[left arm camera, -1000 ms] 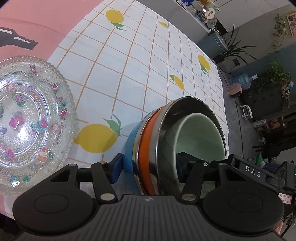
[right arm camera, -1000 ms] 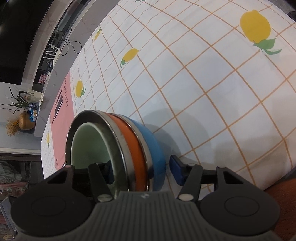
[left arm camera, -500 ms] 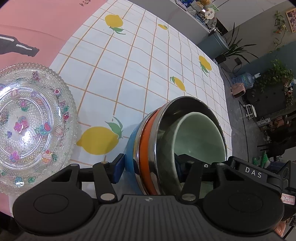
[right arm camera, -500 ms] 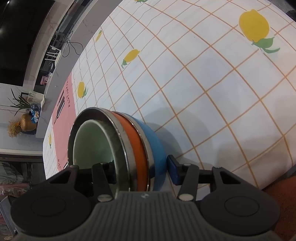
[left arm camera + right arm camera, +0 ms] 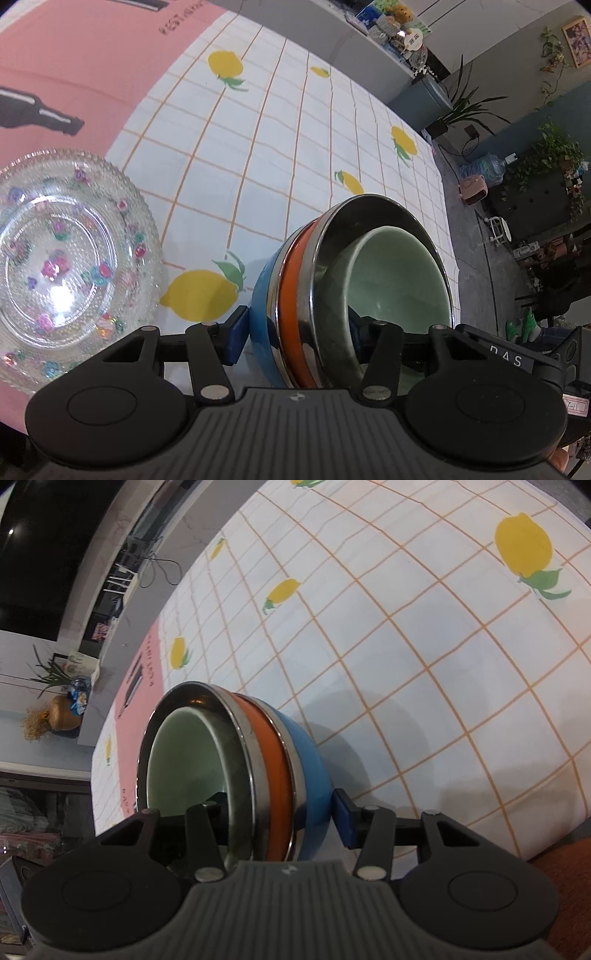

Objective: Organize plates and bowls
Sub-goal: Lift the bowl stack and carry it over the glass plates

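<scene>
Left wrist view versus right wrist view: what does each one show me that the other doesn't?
Only the left wrist view shows the glass plate with flower decals, beside the stack. Only the right wrist view shows the bare tablecloth beyond the stack's other side. Both show the nested bowl stack, blue outermost, pale green innermost, with a gripper's fingers straddling its wall: left gripper, right gripper.

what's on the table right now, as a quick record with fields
stack: blue bowl outermost, orange bowl, steel bowl, pale green bowl innermost
left tongs: one finger outside the blue bowl, one inside the stack
right tongs: same straddle, opposite side
glass plate: beside the stack, untouched
surface: lemon-print tablecloth
</scene>
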{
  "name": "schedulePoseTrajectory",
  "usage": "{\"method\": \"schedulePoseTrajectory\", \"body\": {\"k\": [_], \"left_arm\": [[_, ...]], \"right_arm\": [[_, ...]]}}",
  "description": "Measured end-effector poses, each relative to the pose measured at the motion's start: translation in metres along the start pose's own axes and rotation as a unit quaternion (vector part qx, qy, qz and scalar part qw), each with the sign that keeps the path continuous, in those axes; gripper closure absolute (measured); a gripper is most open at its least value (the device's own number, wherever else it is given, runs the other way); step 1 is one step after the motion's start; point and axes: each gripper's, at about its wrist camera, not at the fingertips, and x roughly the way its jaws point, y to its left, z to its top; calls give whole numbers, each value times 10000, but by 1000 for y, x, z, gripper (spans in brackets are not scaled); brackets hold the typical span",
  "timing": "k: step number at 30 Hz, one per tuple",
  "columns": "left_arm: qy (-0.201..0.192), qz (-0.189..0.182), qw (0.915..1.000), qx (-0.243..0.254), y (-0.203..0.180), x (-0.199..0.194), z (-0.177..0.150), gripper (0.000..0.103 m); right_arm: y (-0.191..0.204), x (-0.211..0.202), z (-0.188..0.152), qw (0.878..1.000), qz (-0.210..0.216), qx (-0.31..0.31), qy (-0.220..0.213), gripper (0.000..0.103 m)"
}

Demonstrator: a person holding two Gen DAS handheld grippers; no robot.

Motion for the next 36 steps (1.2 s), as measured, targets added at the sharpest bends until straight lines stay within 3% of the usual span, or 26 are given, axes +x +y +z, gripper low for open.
{"method": "schedulePoseTrajectory", "body": {"k": [9, 22, 28, 36], "left_arm": [[-309, 117, 9994, -36, 7, -36, 8, 44], [-847, 453, 9934, -623, 66, -113, 29, 45], [-853, 519, 9914, -851, 93, -120, 26, 45], [-655, 597, 9904, -1060, 116, -110, 22, 45]], "right_arm": [[25, -1, -3, 9995, 221, -226, 36, 55], [124, 28, -35, 9937, 417, -863, 578, 55], [146, 50, -54, 9914, 381, -963, 804, 55], [146, 78, -63, 9896, 194, -974, 1042, 55]]}}
